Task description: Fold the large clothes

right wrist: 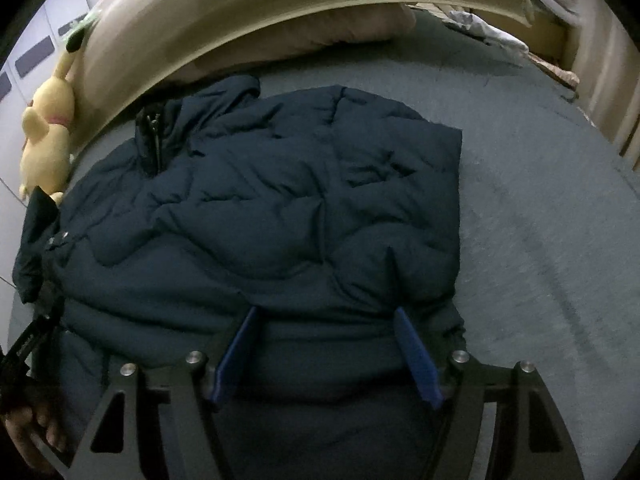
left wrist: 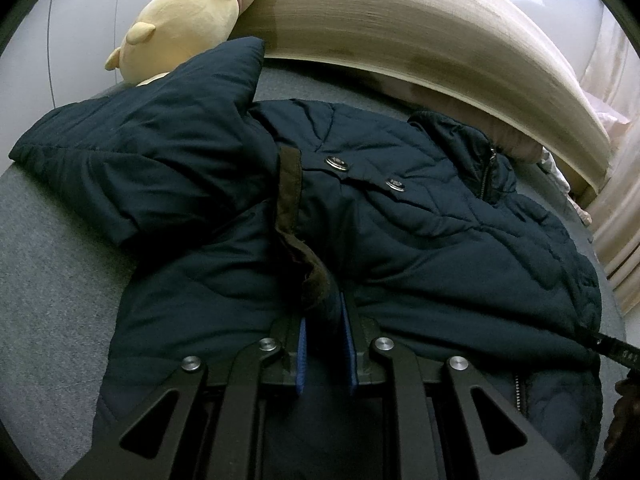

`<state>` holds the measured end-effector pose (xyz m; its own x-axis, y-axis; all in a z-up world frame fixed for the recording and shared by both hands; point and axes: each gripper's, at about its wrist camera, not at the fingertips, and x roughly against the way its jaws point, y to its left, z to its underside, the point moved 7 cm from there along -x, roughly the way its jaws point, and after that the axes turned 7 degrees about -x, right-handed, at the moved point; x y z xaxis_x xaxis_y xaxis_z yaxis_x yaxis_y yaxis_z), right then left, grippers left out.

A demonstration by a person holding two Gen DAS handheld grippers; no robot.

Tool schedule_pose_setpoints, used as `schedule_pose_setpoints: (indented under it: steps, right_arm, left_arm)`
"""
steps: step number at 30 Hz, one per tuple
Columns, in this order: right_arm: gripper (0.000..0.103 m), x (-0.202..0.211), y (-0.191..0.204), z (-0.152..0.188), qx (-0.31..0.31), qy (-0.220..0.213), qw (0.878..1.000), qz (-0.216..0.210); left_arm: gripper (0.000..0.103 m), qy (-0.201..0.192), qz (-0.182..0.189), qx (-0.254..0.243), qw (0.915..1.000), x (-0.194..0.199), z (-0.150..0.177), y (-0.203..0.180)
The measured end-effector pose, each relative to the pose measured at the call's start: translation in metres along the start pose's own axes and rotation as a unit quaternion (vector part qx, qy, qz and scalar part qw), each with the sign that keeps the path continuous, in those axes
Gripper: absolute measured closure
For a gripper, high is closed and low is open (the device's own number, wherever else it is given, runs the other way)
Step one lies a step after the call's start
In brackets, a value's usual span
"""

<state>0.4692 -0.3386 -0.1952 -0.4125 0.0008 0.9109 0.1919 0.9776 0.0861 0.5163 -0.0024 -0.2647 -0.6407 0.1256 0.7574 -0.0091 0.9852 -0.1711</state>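
Observation:
A dark navy quilted jacket [left wrist: 400, 232] lies spread on the grey bed [left wrist: 52, 264], collar and zip toward the headboard. In the left wrist view one sleeve [left wrist: 140, 148] is folded across its left side. My left gripper [left wrist: 324, 308] is shut on the brown-lined front edge [left wrist: 290, 200] of the jacket, near two metal snaps [left wrist: 338, 164]. In the right wrist view the jacket [right wrist: 280, 200] fills the middle. My right gripper [right wrist: 326, 312] stands open over the near hem; its blue pads [right wrist: 416, 352] are wide apart, with fabric lying between them unpressed.
A yellow plush toy [left wrist: 188, 20] leans at the bed's far left corner by the beige headboard [left wrist: 400, 32]. A pinkish pillow [right wrist: 300, 40] lies under the headboard. Bare grey sheet [right wrist: 540, 220] stretches right of the jacket. A hand [right wrist: 32, 428] holds the other gripper at the left edge.

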Motion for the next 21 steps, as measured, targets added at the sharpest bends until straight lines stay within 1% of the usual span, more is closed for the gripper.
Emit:
schedule_pose_setpoints:
  steps: [4,6,7,8,9,13,16,18,19,20,21]
  right_arm:
    - [0.029,0.009,0.015,-0.010,-0.002,-0.021,1.000,-0.004]
    - [0.023,0.013,0.013,-0.010,0.002,-0.028,1.000,0.005]
    - [0.022,0.004,0.011,-0.008,0.003,-0.015,1.000,0.019]
    - [0.022,-0.003,0.006,-0.003,0.003,0.001,1.000,0.022]
    - [0.022,-0.009,0.005,-0.001,0.001,0.008,1.000,0.016]
    - [0.022,0.001,0.009,-0.001,0.004,-0.005,1.000,0.028]
    - [0.022,0.019,0.016,0.002,0.009,-0.029,1.000,0.010]
    - [0.022,0.027,0.022,0.004,0.013,-0.047,0.999,0.006]
    - [0.020,0.033,0.025,0.005,0.014,-0.057,0.998,0.004]
    - [0.018,0.037,0.027,0.007,0.016,-0.063,0.998,0.001]
    - [0.017,0.041,0.028,0.009,0.018,-0.070,0.997,-0.002]
  left_arm:
    - [0.085,-0.001,0.003,0.003,1.0000,0.001,0.000,0.001]
    - [0.085,-0.001,0.004,0.004,1.0000,0.001,0.000,0.001]
    - [0.085,-0.001,0.005,0.004,1.0000,0.001,0.000,0.001]
    - [0.085,-0.001,0.006,0.005,1.0000,0.001,0.000,0.001]
    - [0.085,-0.001,0.007,0.006,1.0000,0.001,0.000,0.001]
    - [0.085,-0.002,0.013,0.010,0.9999,0.001,0.000,0.002]
    - [0.085,-0.004,0.014,0.011,0.9998,0.001,0.000,0.002]
    - [0.084,-0.003,0.013,0.010,0.9999,0.002,0.000,0.002]
    - [0.082,-0.003,0.013,0.009,0.9999,0.002,0.000,0.001]
    - [0.076,-0.002,0.015,0.005,0.9999,0.003,-0.001,-0.001]
    - [0.063,0.003,0.018,-0.003,0.9998,0.005,-0.003,-0.003]
